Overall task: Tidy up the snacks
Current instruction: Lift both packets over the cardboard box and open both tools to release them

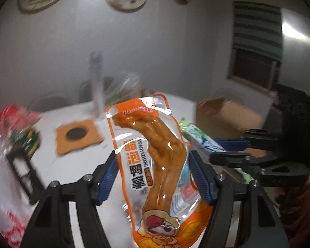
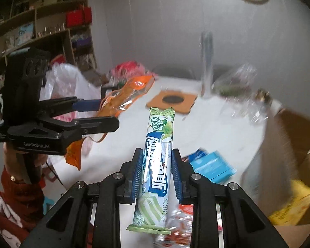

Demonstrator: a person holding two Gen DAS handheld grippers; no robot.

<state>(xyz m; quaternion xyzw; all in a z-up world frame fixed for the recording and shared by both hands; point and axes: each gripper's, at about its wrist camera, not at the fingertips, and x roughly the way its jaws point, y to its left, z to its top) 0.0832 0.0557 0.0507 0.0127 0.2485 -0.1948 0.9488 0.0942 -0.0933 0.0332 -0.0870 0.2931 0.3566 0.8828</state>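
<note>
My left gripper (image 1: 153, 161) is shut on an orange and clear duck-foot snack packet (image 1: 153, 155), held upright above the white table (image 1: 76, 165). It also shows in the right wrist view (image 2: 105, 113), with the packet (image 2: 126, 95) hanging from it. My right gripper (image 2: 158, 161) is shut on a green and white candy stick packet (image 2: 158, 165), held upright. In the left wrist view the right gripper (image 1: 223, 150) sits at the right with that packet (image 1: 200, 137).
An orange coaster with a dark centre (image 1: 78, 135) lies on the table. An open cardboard box (image 2: 289, 144) holding a yellow bag (image 2: 295, 204) stands at the right. A blue box (image 2: 212, 165) and a plastic bag (image 2: 66, 80) lie on the table.
</note>
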